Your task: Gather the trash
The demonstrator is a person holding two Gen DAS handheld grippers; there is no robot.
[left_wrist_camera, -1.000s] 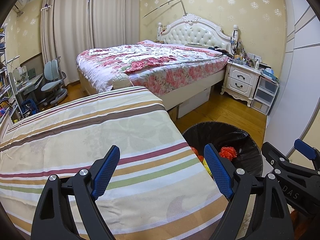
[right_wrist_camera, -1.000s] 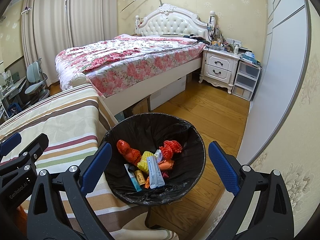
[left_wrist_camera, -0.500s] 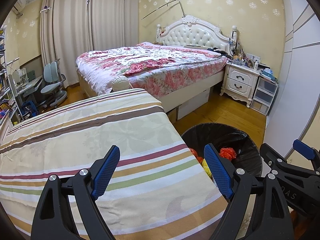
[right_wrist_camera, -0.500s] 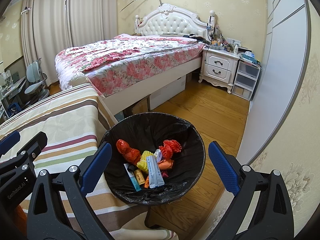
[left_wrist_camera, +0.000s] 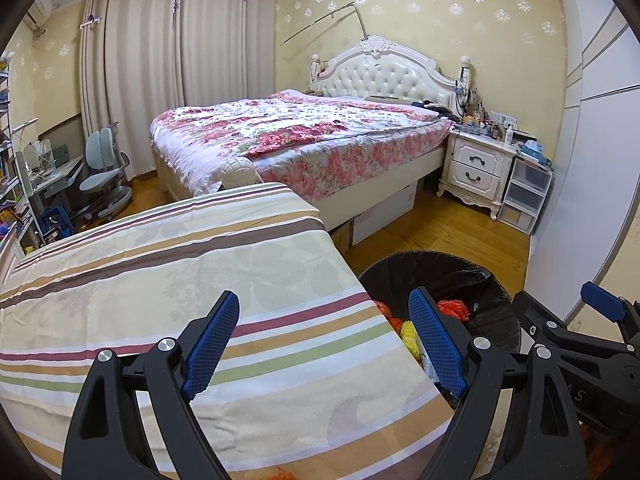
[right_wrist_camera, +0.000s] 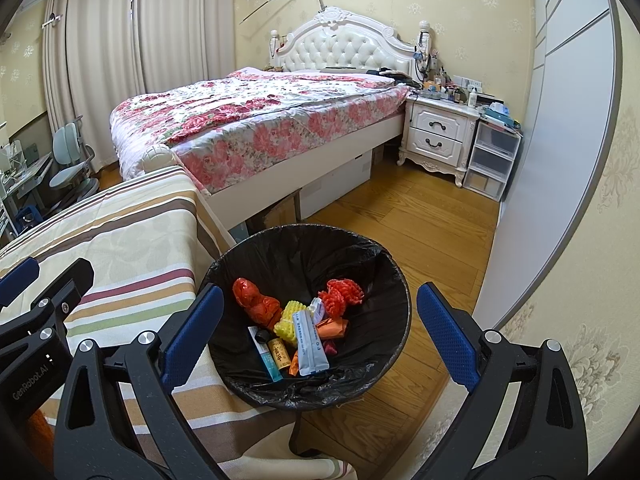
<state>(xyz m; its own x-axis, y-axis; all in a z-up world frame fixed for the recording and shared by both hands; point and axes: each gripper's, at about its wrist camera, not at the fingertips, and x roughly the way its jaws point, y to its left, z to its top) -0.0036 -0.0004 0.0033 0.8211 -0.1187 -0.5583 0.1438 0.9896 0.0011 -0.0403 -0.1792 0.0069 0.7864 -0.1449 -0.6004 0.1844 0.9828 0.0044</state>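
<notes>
A black-lined trash bin (right_wrist_camera: 392,280) stands on the floor beside the striped cloth surface (right_wrist_camera: 128,240). Inside lie red and yellow foam nets (right_wrist_camera: 340,296), a red crumpled wrapper (right_wrist_camera: 256,304), a grey-blue packet (right_wrist_camera: 308,340) and small tubes. My right gripper (right_wrist_camera: 320,336) hovers over the bin, wide open, nothing between its blue pads. My left gripper (left_wrist_camera: 324,340) hangs open above the striped cloth (left_wrist_camera: 168,280), empty, with the bin (left_wrist_camera: 472,280) at its right. The right gripper's black frame (left_wrist_camera: 580,344) shows at the far right of the left wrist view.
A flowered bed (right_wrist_camera: 260,120) with a white headboard fills the back. A white nightstand (right_wrist_camera: 436,136) and plastic drawers (right_wrist_camera: 492,156) stand at its right. A wardrobe door (right_wrist_camera: 560,120) lines the right side. A desk and chair (left_wrist_camera: 104,176) stand far left. Wooden floor (right_wrist_camera: 420,220) lies between.
</notes>
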